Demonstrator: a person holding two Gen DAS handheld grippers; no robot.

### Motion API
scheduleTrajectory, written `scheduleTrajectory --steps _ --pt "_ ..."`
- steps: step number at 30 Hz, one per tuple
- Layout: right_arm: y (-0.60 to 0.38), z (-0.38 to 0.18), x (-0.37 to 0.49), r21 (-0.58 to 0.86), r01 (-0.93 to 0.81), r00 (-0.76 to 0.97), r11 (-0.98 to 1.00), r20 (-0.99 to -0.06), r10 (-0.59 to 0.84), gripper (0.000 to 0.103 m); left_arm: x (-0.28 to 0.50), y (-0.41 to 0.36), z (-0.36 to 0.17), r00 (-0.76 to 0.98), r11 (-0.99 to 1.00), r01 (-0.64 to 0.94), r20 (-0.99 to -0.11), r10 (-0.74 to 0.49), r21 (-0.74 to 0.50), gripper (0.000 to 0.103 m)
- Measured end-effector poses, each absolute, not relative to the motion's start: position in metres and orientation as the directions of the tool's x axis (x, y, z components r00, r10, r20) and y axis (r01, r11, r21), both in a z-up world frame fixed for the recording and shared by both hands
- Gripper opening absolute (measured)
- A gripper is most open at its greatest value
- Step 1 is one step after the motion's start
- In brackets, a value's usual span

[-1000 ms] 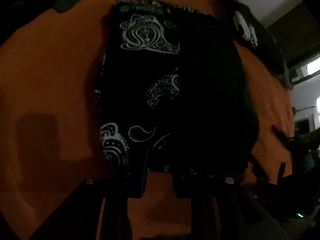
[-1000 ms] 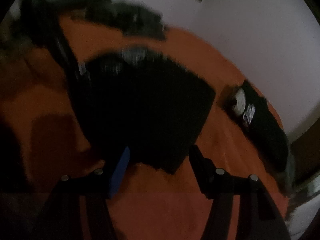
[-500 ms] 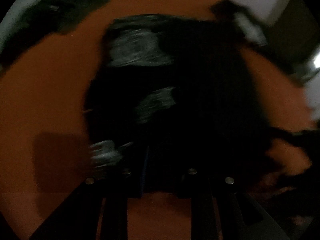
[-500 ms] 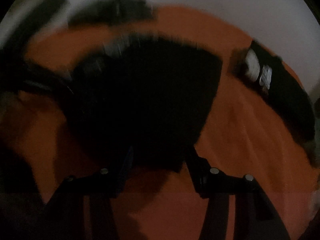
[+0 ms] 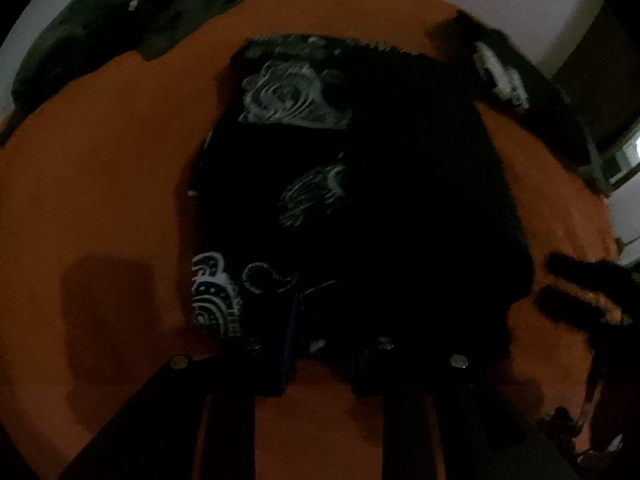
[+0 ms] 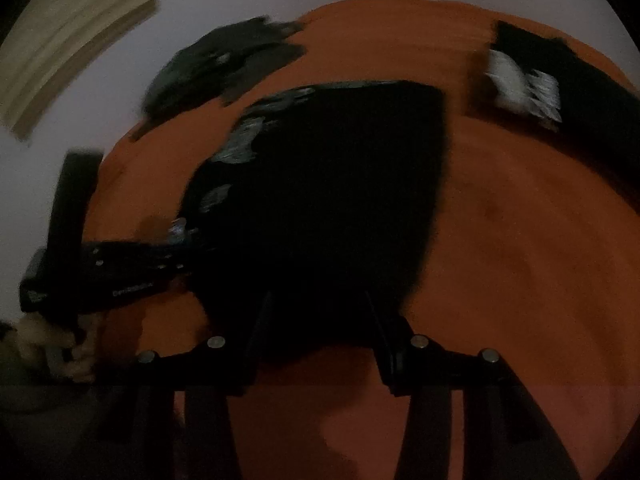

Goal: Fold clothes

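A black garment with white paisley print [image 5: 360, 184] lies folded on the orange surface [image 5: 100, 184]. It also shows in the right wrist view [image 6: 332, 200]. My left gripper [image 5: 324, 320] is at the garment's near edge, its fingers partly closed with cloth between them. My right gripper [image 6: 316, 312] is open, its fingers straddling the garment's near edge. The left gripper also shows in the right wrist view [image 6: 120, 268], at the garment's left edge.
A dark green garment [image 5: 108, 28] lies crumpled at the far left, also seen in the right wrist view [image 6: 224, 68]. A black garment with a white print [image 5: 508, 72] lies at the far right, also in the right wrist view [image 6: 560, 80]. A white wall stands behind.
Both grippers have moved forward onto the garment's near edge. The right gripper swung left, so the garment is now between its fingers. The views tilted up.
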State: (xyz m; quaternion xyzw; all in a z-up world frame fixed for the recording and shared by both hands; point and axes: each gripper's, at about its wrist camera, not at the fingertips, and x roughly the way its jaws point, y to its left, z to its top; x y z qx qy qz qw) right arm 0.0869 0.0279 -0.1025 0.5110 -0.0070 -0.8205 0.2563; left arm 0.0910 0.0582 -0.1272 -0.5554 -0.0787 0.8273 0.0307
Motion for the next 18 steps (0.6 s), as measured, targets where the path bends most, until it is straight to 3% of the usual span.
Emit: scheduleTrajectory --steps 3,5,14,16,17,18 --pt "0.007 -0.132 0.099 0.212 0.449 -0.236 -0.868 -0.909 -0.344 0.045 0.087 0.052 -0.139 -0.350 -0.989 0.022 -0.927 0.132 -0.149 0.022" --pt "0.000 -0.150 0.109 0.210 0.466 -0.153 -0.859 -0.937 -0.312 0.028 0.087 0.049 -0.147 -0.322 -0.989 0.027 -0.938 0.128 -0.144 0.022" --pt "-0.005 -0.083 0.117 0.098 0.562 -0.458 -0.821 -0.790 -0.408 0.026 0.097 0.031 -0.126 -0.392 -0.980 0.072 -0.909 0.143 -0.185 0.022" --pt "-0.020 -0.102 0.100 0.035 0.559 -0.431 -0.829 -0.841 -0.326 0.019 0.096 0.037 -0.129 -0.388 -0.977 0.030 -0.903 0.183 -0.211 0.022" --pt "-0.023 -0.118 0.092 0.020 0.546 -0.383 -0.838 -0.884 -0.270 0.007 0.092 0.038 -0.136 -0.363 -0.979 0.014 -0.914 0.183 -0.201 0.022" --pt "-0.024 -0.135 0.085 0.009 0.532 -0.328 -0.847 -0.920 -0.215 0.007 0.089 0.040 -0.144 -0.331 -0.982 -0.001 -0.927 0.176 -0.186 0.022"
